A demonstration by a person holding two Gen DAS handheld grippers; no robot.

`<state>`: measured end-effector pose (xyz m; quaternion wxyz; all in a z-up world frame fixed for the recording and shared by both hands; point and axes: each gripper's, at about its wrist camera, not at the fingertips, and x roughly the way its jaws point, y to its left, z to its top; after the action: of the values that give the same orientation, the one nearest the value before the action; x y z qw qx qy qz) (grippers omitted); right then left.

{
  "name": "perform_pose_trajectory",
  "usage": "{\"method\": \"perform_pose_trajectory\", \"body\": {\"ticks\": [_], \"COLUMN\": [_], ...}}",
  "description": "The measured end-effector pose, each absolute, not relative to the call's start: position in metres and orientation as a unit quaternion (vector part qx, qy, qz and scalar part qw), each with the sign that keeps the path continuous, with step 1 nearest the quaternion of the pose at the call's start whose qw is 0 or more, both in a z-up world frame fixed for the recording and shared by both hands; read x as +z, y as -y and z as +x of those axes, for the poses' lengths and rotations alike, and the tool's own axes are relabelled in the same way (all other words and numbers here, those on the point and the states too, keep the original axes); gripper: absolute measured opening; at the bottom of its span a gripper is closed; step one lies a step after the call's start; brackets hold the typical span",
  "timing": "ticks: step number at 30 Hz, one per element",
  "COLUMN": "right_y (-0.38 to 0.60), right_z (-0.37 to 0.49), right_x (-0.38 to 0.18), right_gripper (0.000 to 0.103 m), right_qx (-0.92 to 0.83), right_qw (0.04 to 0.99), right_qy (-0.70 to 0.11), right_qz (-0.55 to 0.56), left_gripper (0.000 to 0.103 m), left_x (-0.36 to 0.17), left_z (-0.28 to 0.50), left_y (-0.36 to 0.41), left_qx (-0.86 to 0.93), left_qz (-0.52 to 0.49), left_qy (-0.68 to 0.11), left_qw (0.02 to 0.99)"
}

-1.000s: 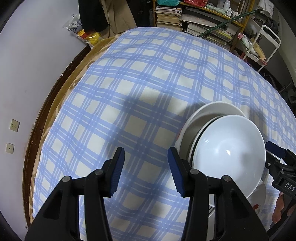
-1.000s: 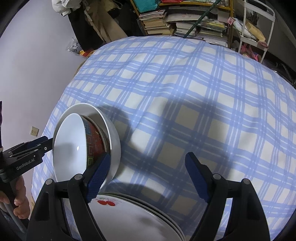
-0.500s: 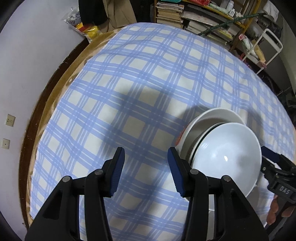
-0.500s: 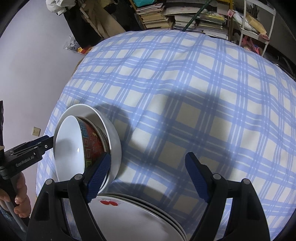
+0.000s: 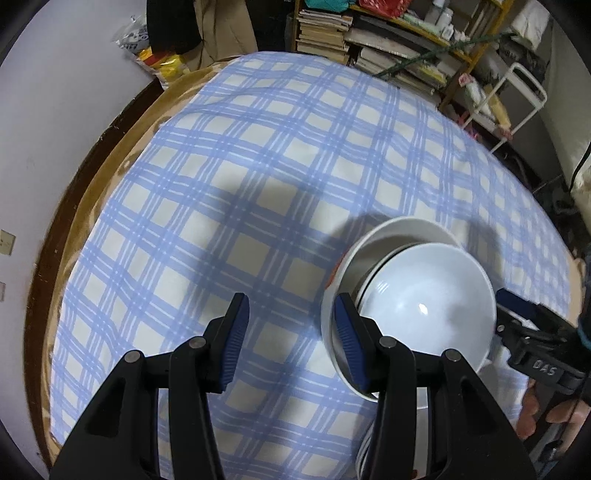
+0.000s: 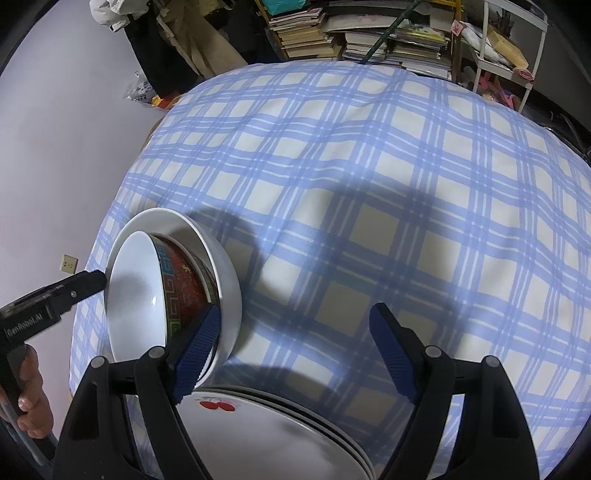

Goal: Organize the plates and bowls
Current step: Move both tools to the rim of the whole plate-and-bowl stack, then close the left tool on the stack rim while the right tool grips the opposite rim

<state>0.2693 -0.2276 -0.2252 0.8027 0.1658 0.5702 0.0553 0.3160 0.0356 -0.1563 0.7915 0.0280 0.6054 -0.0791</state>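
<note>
Stock: nested bowls [image 5: 424, 306] and plate stack [image 6: 266, 435] unmoved beside each other; my left gripper [image 5: 291, 343] half-open, right gripper [image 6: 291, 354] wide, both empty — sorting seemingly complete.

Readable text sits only on the two gripper bodies.
Right wrist view: the left gripper [image 6: 51, 306] body at the left edge carries white lettering "GenRobot.AI", partly blurred.
Left wrist view: the right gripper [image 5: 543, 343] body at the right edge shows white characters upside down, reading roughly "DAS", not certain.
Book spines [image 6: 306, 33] on the shelves behind the bed: print too small to read.
</note>
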Motion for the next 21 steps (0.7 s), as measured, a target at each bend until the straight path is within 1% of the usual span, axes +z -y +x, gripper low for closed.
{"method": "perform_pose_trajectory", "body": {"ticks": [3,5,7,8,9,10,11,13,14,16,17,18,19,21], "right_y": [0.226,0.225,0.223,0.219,0.216,0.213,0.210,0.205,0.204,0.200,0.199,0.198,0.197,0.197], "right_z": [0.269,0.268,0.268,0.268,0.268,0.269,0.269,0.272,0.272,0.274,0.275,0.275,0.276,0.277], "right_x": [-0.224,-0.224,-0.222,-0.221,-0.219,-0.218,-0.217,-0.216,-0.216,-0.216,-0.217,-0.219,-0.220,-0.223], "right_gripper": [0.087,0.085,0.074,0.071,0.065,0.056,0.053,0.037,0.034,0.022,0.019,0.014,0.009,0.009], "right_qx": [0.053,0.056,0.062,0.065,0.067,0.072,0.079,0.089,0.091,0.100,0.103,0.106,0.109,0.107], "right_qw": [0.805,0.807,0.807,0.808,0.809,0.809,0.808,0.803,0.802,0.797,0.796,0.794,0.791,0.788], "right_qy": [-0.568,-0.567,-0.566,-0.566,-0.566,-0.565,-0.567,-0.572,-0.573,-0.576,-0.577,-0.577,-0.578,-0.579], "right_qz": [0.162,0.159,0.158,0.152,0.145,0.141,0.139,0.143,0.144,0.150,0.154,0.162,0.168,0.177], "left_gripper": [0.047,0.046,0.045,0.045,0.043,0.042,0.040,0.032,0.029,0.016,0.014,0.008,0.005,0.005], "left_x": [-0.163,-0.168,-0.170,-0.169,-0.169,-0.170,-0.170,-0.170,-0.170,-0.170,-0.170,-0.170,-0.171,-0.174], "left_z": [0.316,0.316,0.315,0.315,0.316,0.316,0.316,0.316,0.316,0.316,0.315,0.314,0.314,0.314], "left_y": [-0.032,-0.031,-0.031,-0.030,-0.030,-0.029,-0.029,-0.028,-0.027,-0.022,-0.020,-0.017,-0.015,-0.016], "left_qx": [-0.074,-0.070,-0.069,-0.070,-0.073,-0.074,-0.075,-0.079,-0.082,-0.091,-0.092,-0.093,-0.096,-0.088], "left_qz": [0.034,0.038,0.039,0.038,0.040,0.043,0.044,0.041,0.040,0.041,0.045,0.047,0.046,0.035], "left_qy": [-0.610,-0.613,-0.611,-0.611,-0.611,-0.612,-0.613,-0.614,-0.615,-0.617,-0.616,-0.615,-0.615,-0.616], "left_qw": [0.788,0.786,0.787,0.787,0.787,0.786,0.786,0.784,0.783,0.780,0.781,0.782,0.782,0.782]}}
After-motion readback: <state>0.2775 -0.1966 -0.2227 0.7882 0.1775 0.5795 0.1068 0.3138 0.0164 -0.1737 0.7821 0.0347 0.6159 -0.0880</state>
